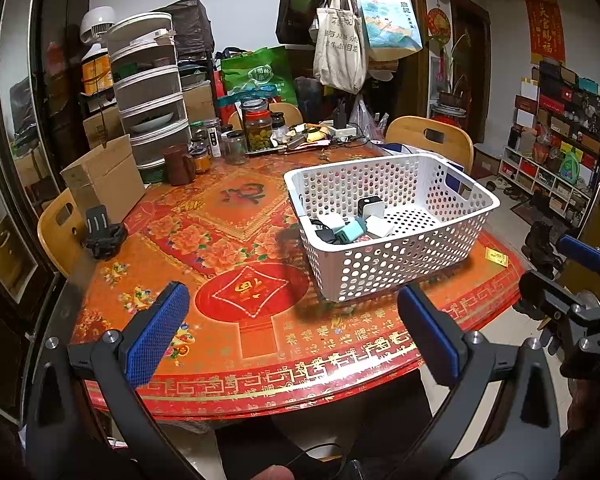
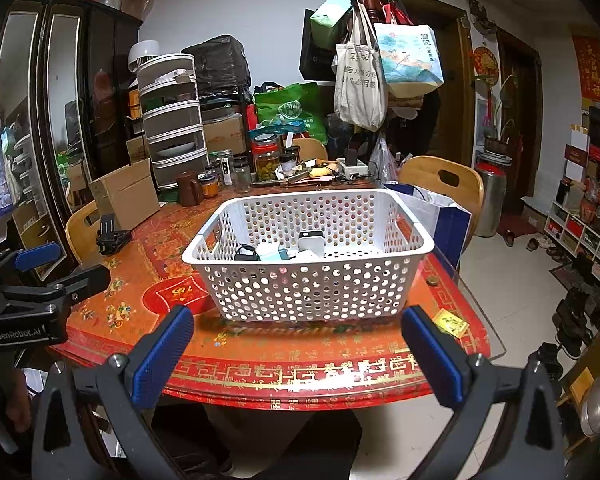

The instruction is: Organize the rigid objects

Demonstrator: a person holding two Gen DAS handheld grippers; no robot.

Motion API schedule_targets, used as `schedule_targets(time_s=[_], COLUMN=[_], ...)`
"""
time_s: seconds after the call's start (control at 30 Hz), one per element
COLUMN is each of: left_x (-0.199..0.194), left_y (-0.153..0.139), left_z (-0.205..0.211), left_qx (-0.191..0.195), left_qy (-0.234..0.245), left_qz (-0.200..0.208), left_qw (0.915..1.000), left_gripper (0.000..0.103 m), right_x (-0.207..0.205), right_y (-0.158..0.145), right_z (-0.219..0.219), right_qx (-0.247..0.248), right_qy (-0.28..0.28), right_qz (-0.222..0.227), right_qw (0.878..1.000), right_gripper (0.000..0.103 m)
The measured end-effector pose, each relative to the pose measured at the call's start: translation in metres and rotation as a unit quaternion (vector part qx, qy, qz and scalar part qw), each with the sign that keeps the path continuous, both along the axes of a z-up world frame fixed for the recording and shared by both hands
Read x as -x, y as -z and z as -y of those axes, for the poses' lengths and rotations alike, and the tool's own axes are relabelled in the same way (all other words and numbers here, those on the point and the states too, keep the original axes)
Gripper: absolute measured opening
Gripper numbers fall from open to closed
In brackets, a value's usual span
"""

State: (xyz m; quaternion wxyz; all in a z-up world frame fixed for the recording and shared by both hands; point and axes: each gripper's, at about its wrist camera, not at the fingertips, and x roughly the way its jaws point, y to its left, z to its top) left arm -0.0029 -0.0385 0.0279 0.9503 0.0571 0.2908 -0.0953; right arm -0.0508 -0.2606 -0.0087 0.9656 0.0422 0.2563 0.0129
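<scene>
While both claws hang spread wide and empty over the near table edge, a white perforated basket (image 2: 308,256) sits on the red patterned table (image 2: 260,344), holding small chargers (image 2: 311,242) and adapters. These look light, hard and smooth, likely slippery; pinching across flat opposite faces seems safest. The left gripper (image 1: 292,332) and right gripper (image 2: 298,356) touch nothing.

The white perforated basket's (image 2: 308,280) near wall hides the lower parts of the small chargers (image 2: 292,250) inside; their number cannot be told. The right gripper (image 1: 572,276) is cut off by the left wrist view's edge. Jar (image 1: 258,128) contents are indistinct.
</scene>
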Motion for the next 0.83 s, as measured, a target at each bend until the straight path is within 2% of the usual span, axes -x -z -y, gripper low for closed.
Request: schedule_targets(time_s=[0.7,0.83], left_x=[0.0031,0.0040], left_y=[-0.0047,-0.0081], left_z=[0.0020,-0.0058], left_qx=[-0.006,0.008], left_qy=[0.011,0.015], left_qz=[0.006,0.007], left_qw=[0.9999,0.9998], left_gripper=[0.103,0.103], right_x=[0.0000,-0.0003], right_y=[0.0001,0.0007], right_z=[-0.0060,-0.0071], right_qx=[-0.001,-0.002], right_qy=[-0.004,-0.006], right_qz=[-0.001,-0.002], right_qw=[1.000,1.000], right_gripper=[0.103,0.103])
